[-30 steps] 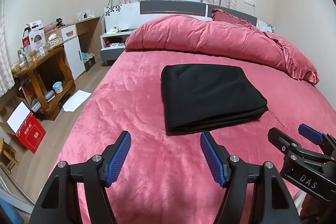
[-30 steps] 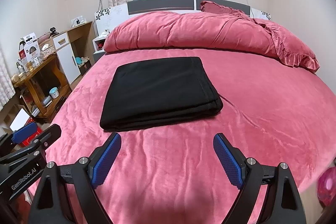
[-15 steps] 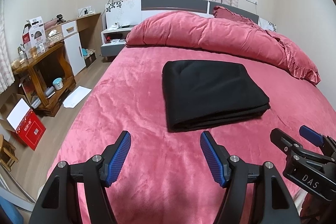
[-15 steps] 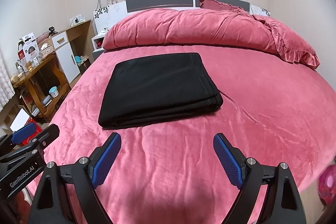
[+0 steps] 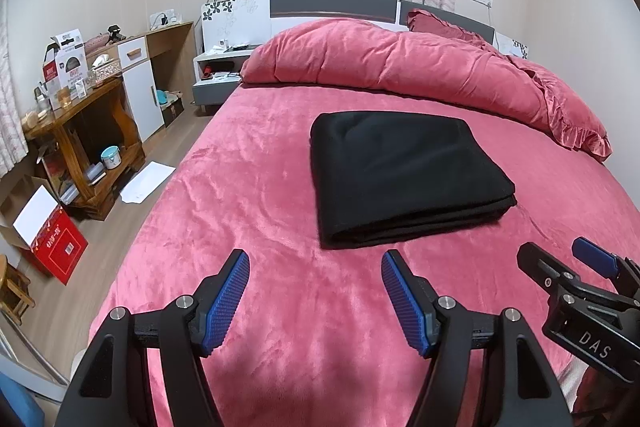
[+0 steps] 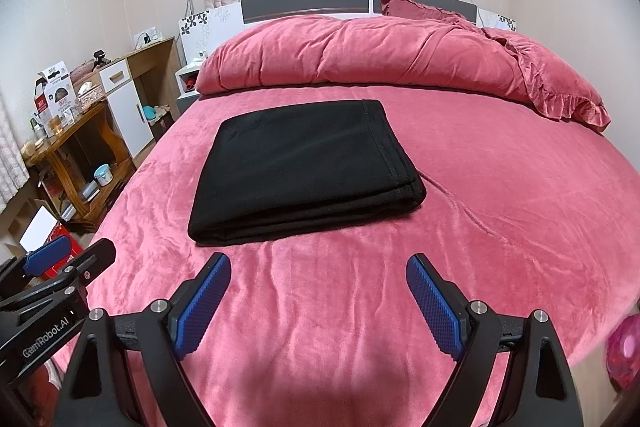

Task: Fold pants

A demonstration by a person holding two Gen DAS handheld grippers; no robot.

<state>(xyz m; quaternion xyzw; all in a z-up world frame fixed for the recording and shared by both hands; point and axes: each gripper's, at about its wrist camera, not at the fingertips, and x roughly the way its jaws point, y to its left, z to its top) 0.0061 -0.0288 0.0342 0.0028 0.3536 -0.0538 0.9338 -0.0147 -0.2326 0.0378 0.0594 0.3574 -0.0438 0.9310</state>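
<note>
The black pants (image 5: pixel 404 175) lie folded into a flat rectangle on the pink bed (image 5: pixel 256 211), also in the right wrist view (image 6: pixel 304 167). My left gripper (image 5: pixel 316 263) is open and empty, held above the bed's near part, short of the pants. My right gripper (image 6: pixel 319 267) is open and empty, also short of the pants' near edge. The right gripper shows at the lower right of the left wrist view (image 5: pixel 560 259); the left gripper shows at the lower left of the right wrist view (image 6: pixel 70 255).
A rolled pink duvet (image 5: pixel 400 67) and a pillow (image 5: pixel 440 23) lie at the head of the bed. A wooden side table (image 5: pixel 76 131), a white cabinet (image 5: pixel 140 87), a red box (image 5: pixel 56 247) and papers (image 5: pixel 148 179) stand on the left floor.
Both grippers have risen and drawn back a little from the pants; the view is higher. Both stay open. The pants have not moved.
</note>
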